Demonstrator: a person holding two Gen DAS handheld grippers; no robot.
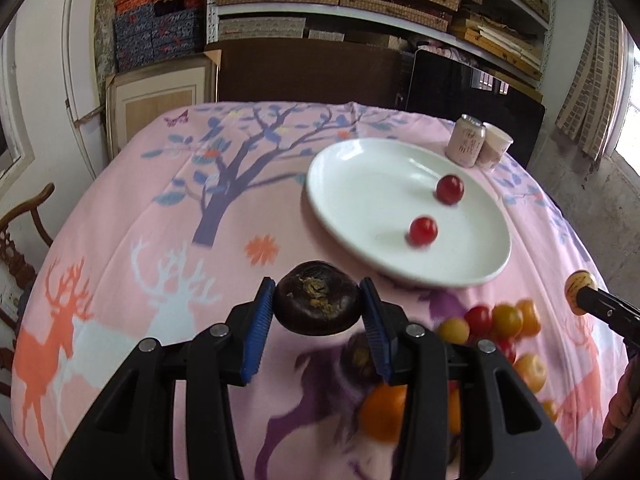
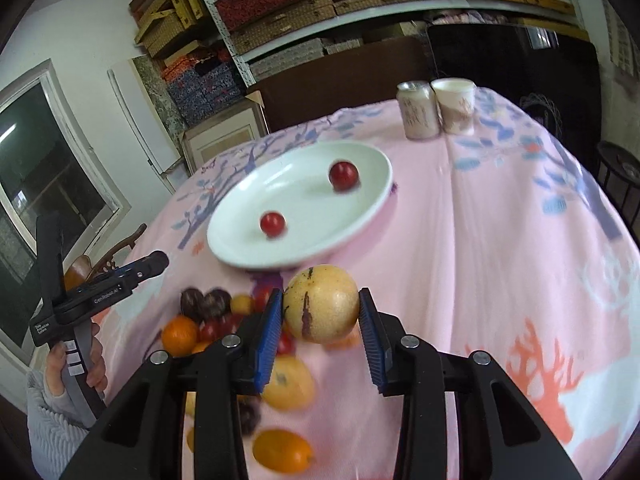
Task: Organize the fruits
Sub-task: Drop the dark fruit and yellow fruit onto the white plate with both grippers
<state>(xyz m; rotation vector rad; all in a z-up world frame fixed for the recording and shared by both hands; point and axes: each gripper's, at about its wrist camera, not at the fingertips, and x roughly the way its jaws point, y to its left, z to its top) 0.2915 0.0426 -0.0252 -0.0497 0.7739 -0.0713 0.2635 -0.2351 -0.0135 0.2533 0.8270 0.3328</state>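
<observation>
My left gripper (image 1: pixel 318 306) is shut on a dark brown water chestnut (image 1: pixel 317 298), held above the pink cloth. My right gripper (image 2: pixel 322 308) is shut on a pale yellow round fruit (image 2: pixel 322 304) with brown streaks; that fruit also shows at the right edge of the left wrist view (image 1: pixel 580 286). A white plate (image 1: pixel 360 184) (image 2: pixel 248 236) lies ahead with two red cherry tomatoes on it (image 1: pixel 450 189) (image 1: pixel 423 231) (image 2: pixel 343 175) (image 2: pixel 273 223). A pile of small fruits (image 1: pixel 496 322) (image 2: pixel 208 316), red, yellow, orange and dark, lies on the cloth below both grippers.
A pink drink can (image 1: pixel 466 140) (image 2: pixel 417 109) and a paper cup (image 1: pixel 496 146) (image 2: pixel 454 104) stand at the far right of the table. The left gripper's body and the hand holding it (image 2: pixel 80 344) appear at the left of the right wrist view. Shelves with boxes stand behind.
</observation>
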